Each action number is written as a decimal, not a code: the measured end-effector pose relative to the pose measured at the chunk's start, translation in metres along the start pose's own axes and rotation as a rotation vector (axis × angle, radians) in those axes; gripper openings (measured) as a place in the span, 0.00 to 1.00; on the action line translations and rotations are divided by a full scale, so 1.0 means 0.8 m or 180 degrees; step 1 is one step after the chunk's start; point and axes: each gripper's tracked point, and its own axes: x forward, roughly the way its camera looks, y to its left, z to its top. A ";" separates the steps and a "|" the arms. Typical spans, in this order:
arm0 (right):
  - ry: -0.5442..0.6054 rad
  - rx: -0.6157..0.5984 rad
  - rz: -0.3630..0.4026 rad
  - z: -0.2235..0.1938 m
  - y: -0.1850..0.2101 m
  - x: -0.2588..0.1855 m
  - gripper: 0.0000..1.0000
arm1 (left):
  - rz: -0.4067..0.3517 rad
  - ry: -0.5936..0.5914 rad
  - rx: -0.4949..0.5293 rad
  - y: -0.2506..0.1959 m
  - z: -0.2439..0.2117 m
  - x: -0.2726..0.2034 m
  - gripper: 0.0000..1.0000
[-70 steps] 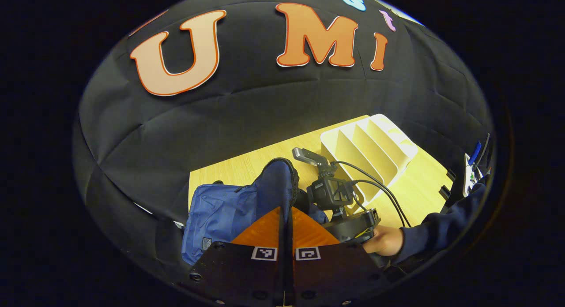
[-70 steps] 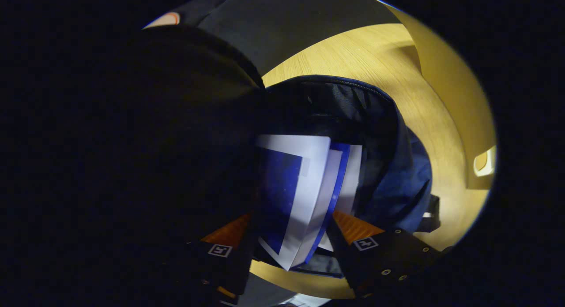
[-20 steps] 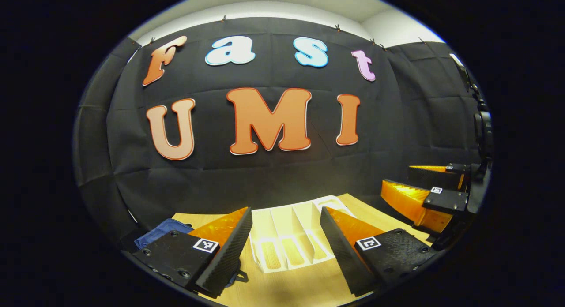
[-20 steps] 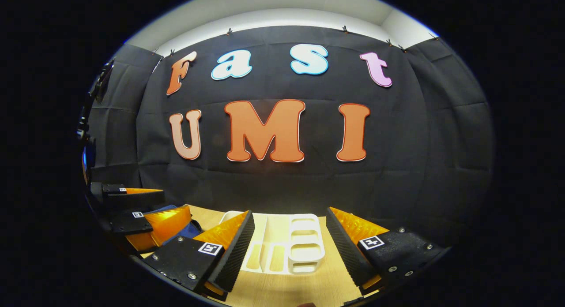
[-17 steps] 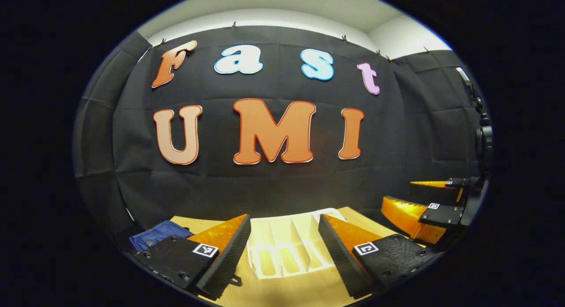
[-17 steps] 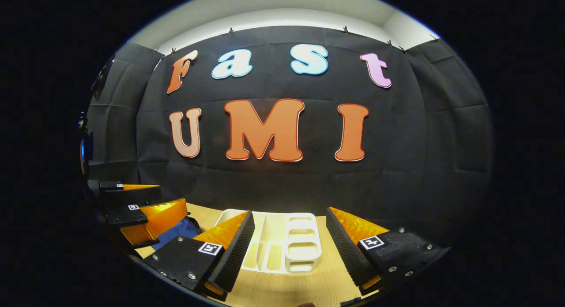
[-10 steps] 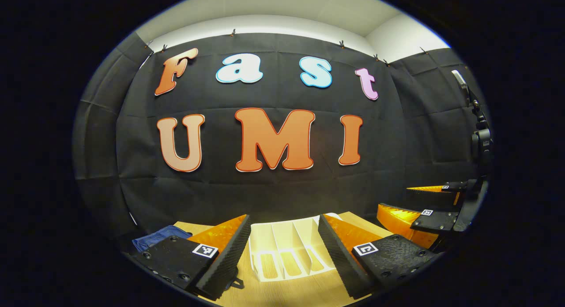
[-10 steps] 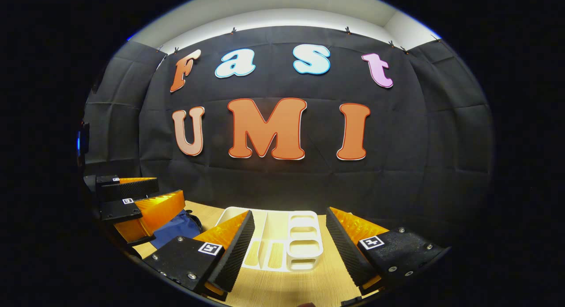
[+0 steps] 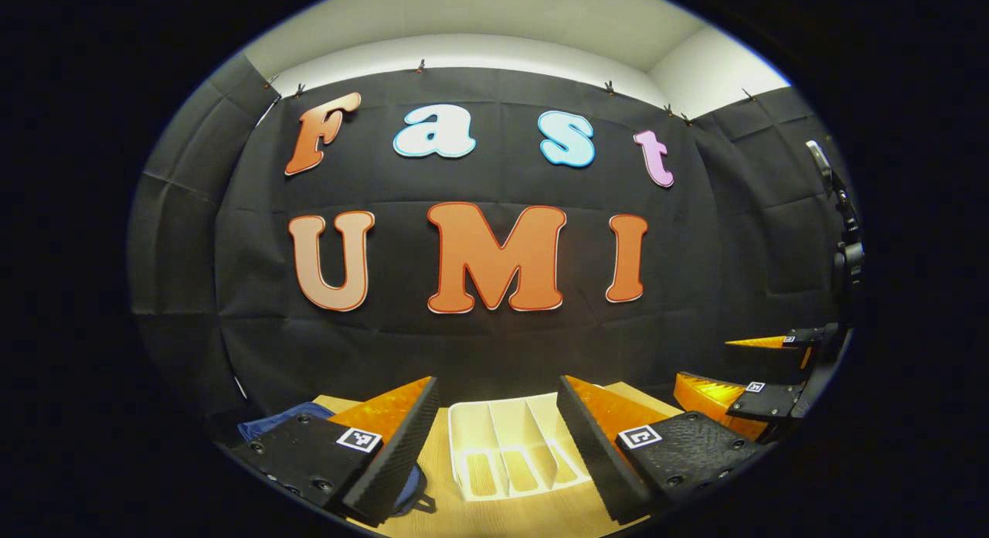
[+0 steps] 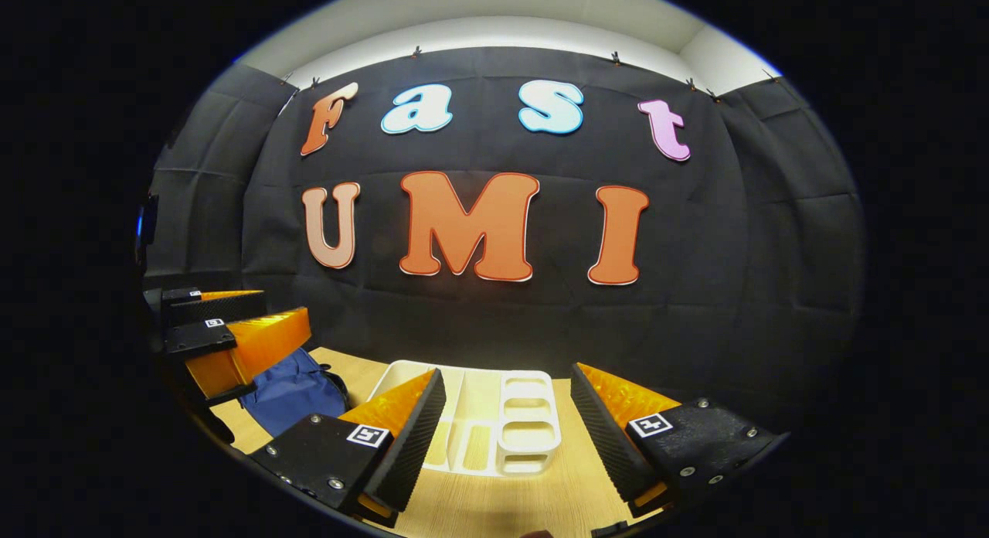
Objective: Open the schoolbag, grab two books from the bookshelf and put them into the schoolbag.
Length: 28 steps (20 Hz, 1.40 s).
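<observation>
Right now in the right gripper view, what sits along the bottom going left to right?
Left claw → blue schoolbag → right claw's left finger → white bookshelf on the wooden table → right claw's right finger.

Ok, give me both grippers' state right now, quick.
Left gripper: open, holding nothing, raised above the table.
Right gripper: open, holding nothing, raised above the table.

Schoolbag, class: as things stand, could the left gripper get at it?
Probably yes. The left gripper is open and holds nothing, and the schoolbag lies on the table just beside it, with nothing between them.
</observation>
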 end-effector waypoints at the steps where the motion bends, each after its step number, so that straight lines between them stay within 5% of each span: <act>1: 0.0010 0.0007 -0.0018 -0.001 -0.003 0.001 0.97 | 0.0022 -0.0003 -0.0008 0.001 0.000 -0.002 0.95; 28: -0.0039 0.0055 -0.0281 0.000 -0.029 -0.009 0.97 | -0.0131 -0.0010 0.0162 -0.038 0.004 0.013 0.95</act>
